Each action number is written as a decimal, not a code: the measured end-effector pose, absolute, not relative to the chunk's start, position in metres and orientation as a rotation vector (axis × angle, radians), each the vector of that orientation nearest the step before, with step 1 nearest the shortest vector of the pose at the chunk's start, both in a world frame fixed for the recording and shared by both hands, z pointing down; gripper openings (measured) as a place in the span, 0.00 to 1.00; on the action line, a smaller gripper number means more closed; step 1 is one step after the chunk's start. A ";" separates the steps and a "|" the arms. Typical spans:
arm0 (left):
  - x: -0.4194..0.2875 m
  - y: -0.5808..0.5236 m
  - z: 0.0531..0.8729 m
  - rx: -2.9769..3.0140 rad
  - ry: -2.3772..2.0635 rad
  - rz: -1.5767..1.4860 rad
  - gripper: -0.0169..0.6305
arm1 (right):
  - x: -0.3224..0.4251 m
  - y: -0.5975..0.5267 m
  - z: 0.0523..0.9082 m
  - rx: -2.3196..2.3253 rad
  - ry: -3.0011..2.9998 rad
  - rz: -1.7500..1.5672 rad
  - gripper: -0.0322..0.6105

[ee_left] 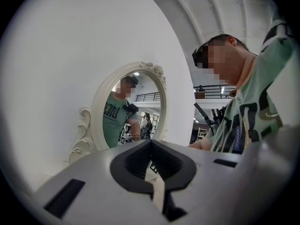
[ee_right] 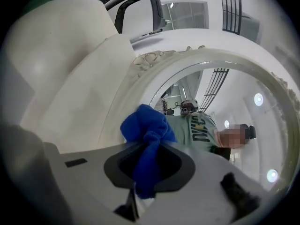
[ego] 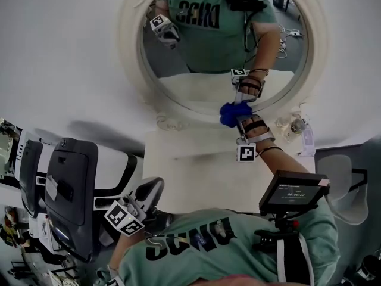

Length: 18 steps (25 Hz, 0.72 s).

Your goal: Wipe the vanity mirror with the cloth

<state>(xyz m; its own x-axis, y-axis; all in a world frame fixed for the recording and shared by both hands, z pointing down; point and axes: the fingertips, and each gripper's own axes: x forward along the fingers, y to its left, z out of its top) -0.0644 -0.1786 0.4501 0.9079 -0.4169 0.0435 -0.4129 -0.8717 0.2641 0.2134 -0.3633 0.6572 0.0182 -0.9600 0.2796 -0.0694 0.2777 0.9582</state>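
The oval vanity mirror (ego: pixel 196 52) has a white ornate frame (ego: pixel 134 70) and stands at the back of the white table. My right gripper (ego: pixel 239 119) is shut on a bunched blue cloth (ego: pixel 234 113), which is pressed against the lower right of the glass, just above the frame. In the right gripper view the blue cloth (ee_right: pixel 147 135) bulges out of the right gripper (ee_right: pixel 143 168) close to the mirror glass (ee_right: pixel 220 102). My left gripper (ego: pixel 149 192) is held low at the table's front left, shut on nothing. From the left gripper (ee_left: pixel 151 170) the mirror (ee_left: pixel 131 109) is seen further off.
The white table top (ego: pixel 196 171) lies below the mirror. A grey and black chair (ego: pixel 71 189) stands left of it. A small glass bottle (ego: pixel 297 125) sits at the mirror's right foot. A screen on a chest mount (ego: pixel 293 192) juts out at the lower right.
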 end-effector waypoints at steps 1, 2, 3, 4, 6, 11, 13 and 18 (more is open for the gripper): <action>-0.064 -0.178 0.450 2.805 -0.616 -0.027 0.04 | 0.212 -0.363 0.657 1.058 -1.368 -0.933 0.13; -0.064 -0.176 0.448 2.809 -0.610 -0.034 0.04 | 0.210 -0.363 0.658 1.051 -1.375 -0.915 0.13; -0.063 -0.175 0.446 2.815 -0.604 -0.043 0.04 | 0.210 -0.363 0.659 1.032 -1.371 -0.898 0.13; -0.062 -0.173 0.442 2.825 -0.599 -0.054 0.04 | 0.210 -0.363 0.660 1.001 -1.356 -0.879 0.13; -0.061 -0.172 0.432 2.852 -0.594 -0.090 0.04 | 0.213 -0.361 0.657 0.928 -1.328 -0.842 0.13; -0.061 -0.164 0.401 2.926 -0.588 -0.221 0.04 | 0.210 -0.353 0.530 1.037 -1.315 -1.013 0.13; -0.061 -0.162 0.389 2.957 -0.577 -0.275 0.04 | 0.216 -0.349 0.441 1.162 -1.263 -1.126 0.13; -0.059 -0.161 0.371 3.002 -0.552 -0.391 0.04 | 0.235 -0.324 0.230 1.445 -1.079 -1.362 0.13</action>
